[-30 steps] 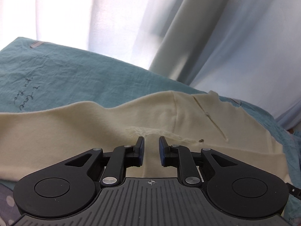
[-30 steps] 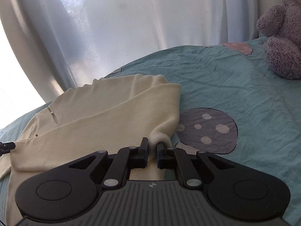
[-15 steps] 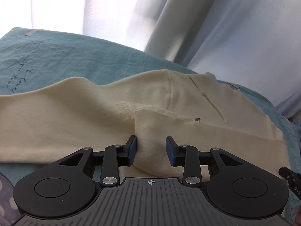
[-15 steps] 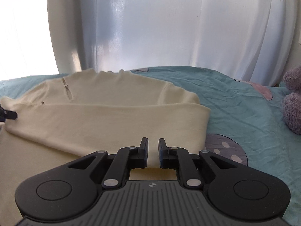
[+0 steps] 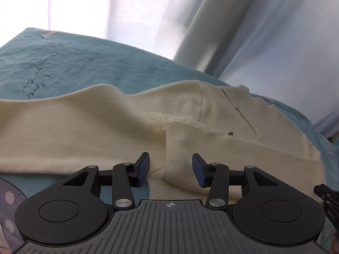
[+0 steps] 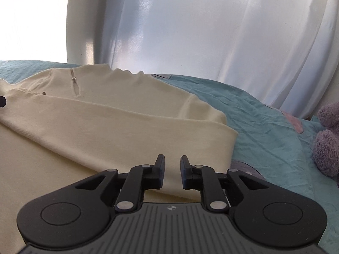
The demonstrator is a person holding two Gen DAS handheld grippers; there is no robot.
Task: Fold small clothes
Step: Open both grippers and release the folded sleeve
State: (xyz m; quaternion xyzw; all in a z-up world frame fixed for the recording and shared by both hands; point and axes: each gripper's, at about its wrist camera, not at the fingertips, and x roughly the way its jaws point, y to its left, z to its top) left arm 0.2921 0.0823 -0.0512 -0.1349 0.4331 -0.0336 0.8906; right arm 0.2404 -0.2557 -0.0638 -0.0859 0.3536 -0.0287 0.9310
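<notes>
Teal bedsheet [image 6: 264, 131] bears cream sweater [image 6: 106, 114], sleeve folded across its chest.

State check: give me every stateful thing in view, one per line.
Left gripper: jaws open, holding nothing.
Right gripper: jaws open, holding nothing.
Cream knit sweater: flat on the bed, one sleeve folded across the body.
Neck zipper: partly open.
Teal bedsheet: wrinkled.
White curtain: drawn shut.
Purple plush toy: at the edge, mostly cut off.

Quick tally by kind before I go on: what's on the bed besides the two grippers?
Cream sweater: 1
Purple plush toy: 1
Teal bedspread: 1
Total: 3
</notes>
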